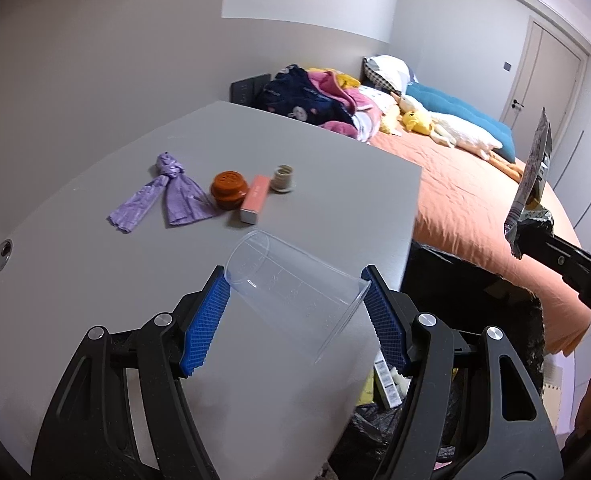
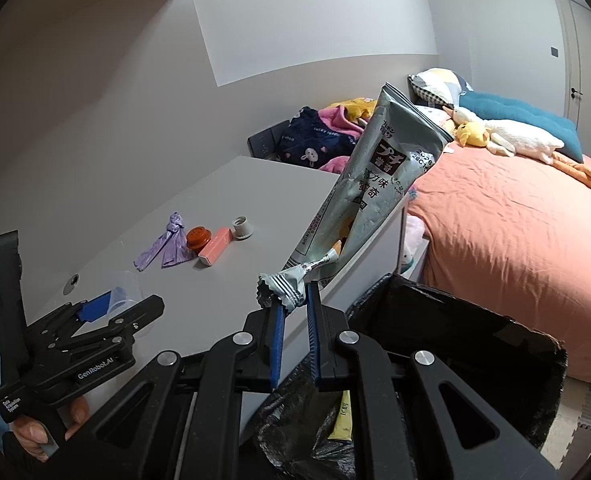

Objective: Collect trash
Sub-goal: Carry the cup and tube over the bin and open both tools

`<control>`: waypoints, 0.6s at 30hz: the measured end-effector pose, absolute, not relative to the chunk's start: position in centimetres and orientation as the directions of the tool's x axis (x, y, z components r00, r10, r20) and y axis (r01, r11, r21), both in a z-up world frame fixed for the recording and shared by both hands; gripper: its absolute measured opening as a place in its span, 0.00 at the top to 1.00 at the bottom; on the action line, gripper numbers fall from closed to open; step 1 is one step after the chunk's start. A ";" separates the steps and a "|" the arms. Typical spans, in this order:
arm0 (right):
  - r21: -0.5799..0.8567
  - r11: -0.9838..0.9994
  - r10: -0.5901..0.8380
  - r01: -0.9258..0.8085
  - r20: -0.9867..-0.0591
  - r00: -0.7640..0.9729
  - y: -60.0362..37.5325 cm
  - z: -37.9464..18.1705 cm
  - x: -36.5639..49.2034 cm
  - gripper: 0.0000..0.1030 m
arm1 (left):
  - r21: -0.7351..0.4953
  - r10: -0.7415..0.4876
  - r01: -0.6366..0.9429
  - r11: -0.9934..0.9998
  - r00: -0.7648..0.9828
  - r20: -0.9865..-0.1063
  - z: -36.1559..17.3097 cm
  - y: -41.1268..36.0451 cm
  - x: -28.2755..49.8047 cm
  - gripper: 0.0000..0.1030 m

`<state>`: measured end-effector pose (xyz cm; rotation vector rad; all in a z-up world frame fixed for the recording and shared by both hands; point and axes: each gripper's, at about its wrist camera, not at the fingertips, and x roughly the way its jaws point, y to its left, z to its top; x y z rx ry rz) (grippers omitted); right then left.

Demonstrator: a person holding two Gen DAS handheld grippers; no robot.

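A clear plastic cup (image 1: pixel 291 292) lies on its side between the blue pads of my left gripper (image 1: pixel 294 276), which is shut on it above the grey table's near corner. From the right wrist view the same left gripper (image 2: pixel 95 308) and cup (image 2: pixel 125 290) show at the left, with a hand on the handle. My right gripper (image 2: pixel 294 298) is shut on the crimped end of a silver snack wrapper (image 2: pixel 375 176), which stands upright over the black-lined bin (image 2: pixel 475 320). In the left wrist view the wrapper (image 1: pixel 533 176) and right gripper (image 1: pixel 535 236) are at the far right.
On the grey table (image 1: pixel 95 280) lie a knotted purple bag (image 1: pixel 171 196), an orange cap (image 1: pixel 228 190), a pink box (image 1: pixel 254 200) and a small grey cap (image 1: pixel 282 178). The bin (image 1: pixel 455 276) holds some packaging. Beyond it is an orange bed (image 1: pixel 475 200) with clothes and plush toys.
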<state>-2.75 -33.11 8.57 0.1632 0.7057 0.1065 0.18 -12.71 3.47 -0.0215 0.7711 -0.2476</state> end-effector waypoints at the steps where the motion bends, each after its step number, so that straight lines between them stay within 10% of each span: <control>1: 0.184 0.982 0.149 -0.039 -0.632 0.760 -33.4 8.7 -3.1 0.89 | -0.109 -0.232 0.218 0.970 0.688 -0.687 3.4 -12.9 0.2 0.36; 18: 0.180 0.983 0.088 0.032 -0.616 0.782 -37.4 8.8 -7.0 0.89 | -0.110 -0.302 0.315 0.943 0.665 -0.683 3.4 -17.5 -2.1 0.36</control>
